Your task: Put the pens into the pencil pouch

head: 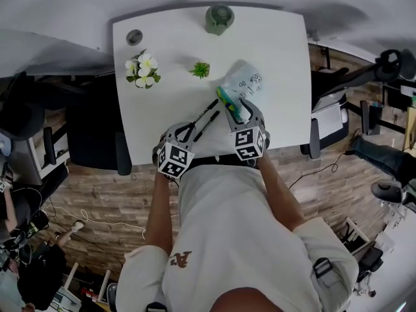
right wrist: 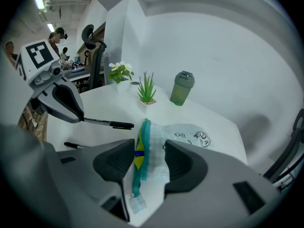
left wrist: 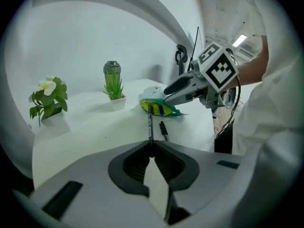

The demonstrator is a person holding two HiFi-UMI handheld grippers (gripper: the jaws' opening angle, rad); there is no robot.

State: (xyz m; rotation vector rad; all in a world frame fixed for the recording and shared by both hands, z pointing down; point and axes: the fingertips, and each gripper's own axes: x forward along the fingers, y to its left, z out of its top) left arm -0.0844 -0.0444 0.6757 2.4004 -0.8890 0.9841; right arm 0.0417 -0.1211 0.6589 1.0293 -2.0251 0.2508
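We're looking down on a white counter (head: 169, 44) over a wood-look floor (head: 97, 194), with dark chairs (head: 91, 135) tucked in at both sides. Along the far edge a green bottle (head: 220, 18) is standing. Nearer in, the flowers (head: 143, 69) are sitting to the left and a small plant (head: 200, 69) is sitting just right of them.

The pouch (head: 247, 80) is lying on the counter to the right of the plant. Its mouth is facing the person and gaping, with a teal zip edge and yellow lining showing.

The right tongs (right wrist: 151, 158) are working at that mouth. Their jaws are standing partway apart and the pouch's open end is filling the gap between them, so they're gripping it there. The teal edge is running along the left jaw.

Now the left tongs (left wrist: 151, 144): they're clenched tight on the end of a black pen (left wrist: 150, 122). The pen is sticking straight out ahead, raised off the counter and angling down. Its far end is reaching the yellow lining at the pouch mouth.

A second pen (left wrist: 163, 130) is lying flat on the counter just beside the held one, short of the pouch and touching neither tongs.
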